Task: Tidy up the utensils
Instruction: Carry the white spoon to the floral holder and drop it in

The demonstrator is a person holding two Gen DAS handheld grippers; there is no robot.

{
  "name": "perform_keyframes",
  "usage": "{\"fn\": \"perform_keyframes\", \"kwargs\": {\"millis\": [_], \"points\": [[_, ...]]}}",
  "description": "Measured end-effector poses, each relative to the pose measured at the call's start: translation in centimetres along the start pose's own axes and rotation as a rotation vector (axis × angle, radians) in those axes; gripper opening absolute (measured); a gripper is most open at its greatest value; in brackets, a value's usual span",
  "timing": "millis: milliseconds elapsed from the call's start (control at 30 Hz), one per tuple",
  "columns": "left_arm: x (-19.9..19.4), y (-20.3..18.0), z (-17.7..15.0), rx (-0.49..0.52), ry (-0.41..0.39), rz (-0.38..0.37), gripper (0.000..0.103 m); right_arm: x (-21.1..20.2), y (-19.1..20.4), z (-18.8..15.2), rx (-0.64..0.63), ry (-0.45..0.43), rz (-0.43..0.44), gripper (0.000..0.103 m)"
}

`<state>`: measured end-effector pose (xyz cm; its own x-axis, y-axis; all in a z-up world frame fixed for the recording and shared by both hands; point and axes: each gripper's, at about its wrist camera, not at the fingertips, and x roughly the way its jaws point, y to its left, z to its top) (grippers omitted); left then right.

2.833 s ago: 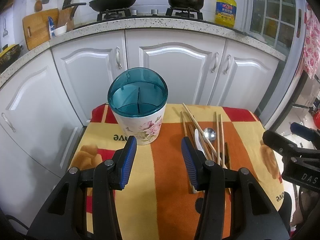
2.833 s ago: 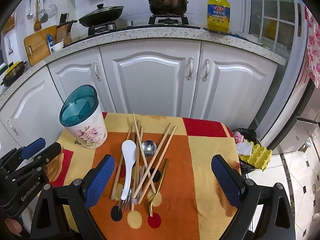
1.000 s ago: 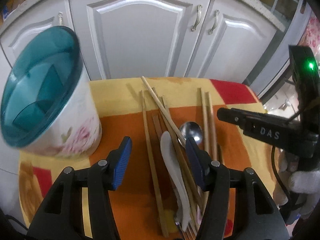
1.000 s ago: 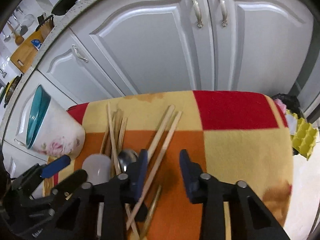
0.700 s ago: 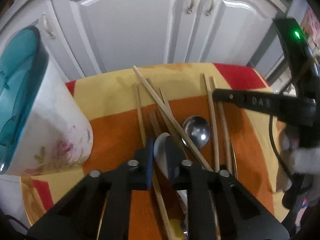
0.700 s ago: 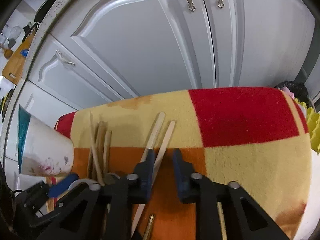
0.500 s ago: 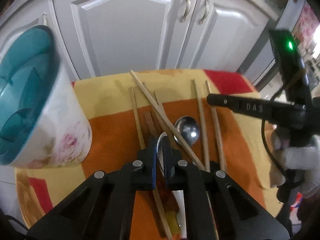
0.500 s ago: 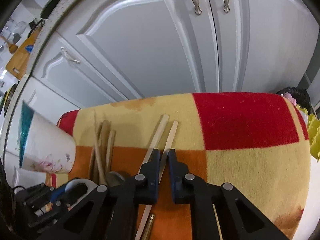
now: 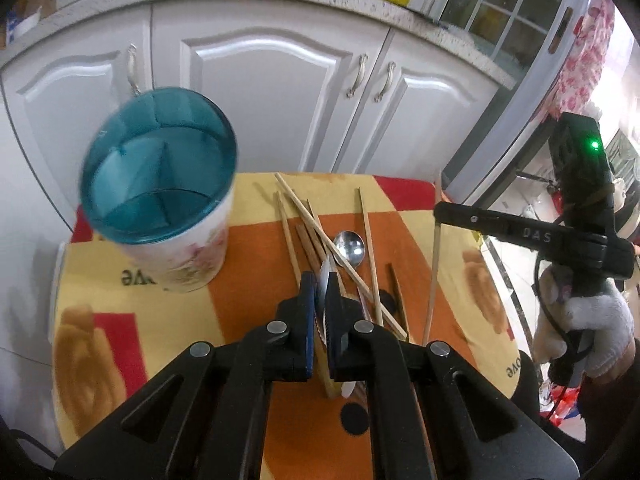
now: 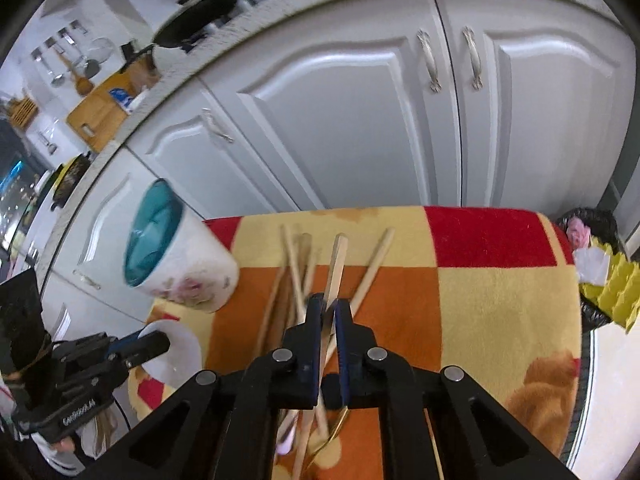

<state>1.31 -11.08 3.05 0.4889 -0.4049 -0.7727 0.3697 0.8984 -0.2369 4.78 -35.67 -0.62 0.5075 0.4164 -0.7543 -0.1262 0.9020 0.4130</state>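
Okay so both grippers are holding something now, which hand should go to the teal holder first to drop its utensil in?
Probably the left. The left gripper is shut on the white spoon, and the utensil holder stands just to its left. The right gripper grips a chopstick farther away, across the pile.

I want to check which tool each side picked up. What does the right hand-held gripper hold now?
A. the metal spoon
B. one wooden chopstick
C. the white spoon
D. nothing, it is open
B: in the right wrist view the right hand-held gripper is shut on a wooden chopstick, while the metal spoon lies on the cloth.
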Motion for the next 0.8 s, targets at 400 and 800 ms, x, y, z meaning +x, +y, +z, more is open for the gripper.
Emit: {"fn": "perform_keyframes", "kwargs": {"millis": [400, 800], "points": [[-9.8, 3.6, 2.9, -0.049, -0.212, 0.033, 0.003, -6.1, 6.2, 2.0, -0.087, -0.130, 0.079, 0.005], [-11.8, 9.5, 9.1, -0.118, -0.386, 0.217, 0.003, -8.6, 13.7, 9.1, -0.183, -0.236, 0.204, 0.005]]}}
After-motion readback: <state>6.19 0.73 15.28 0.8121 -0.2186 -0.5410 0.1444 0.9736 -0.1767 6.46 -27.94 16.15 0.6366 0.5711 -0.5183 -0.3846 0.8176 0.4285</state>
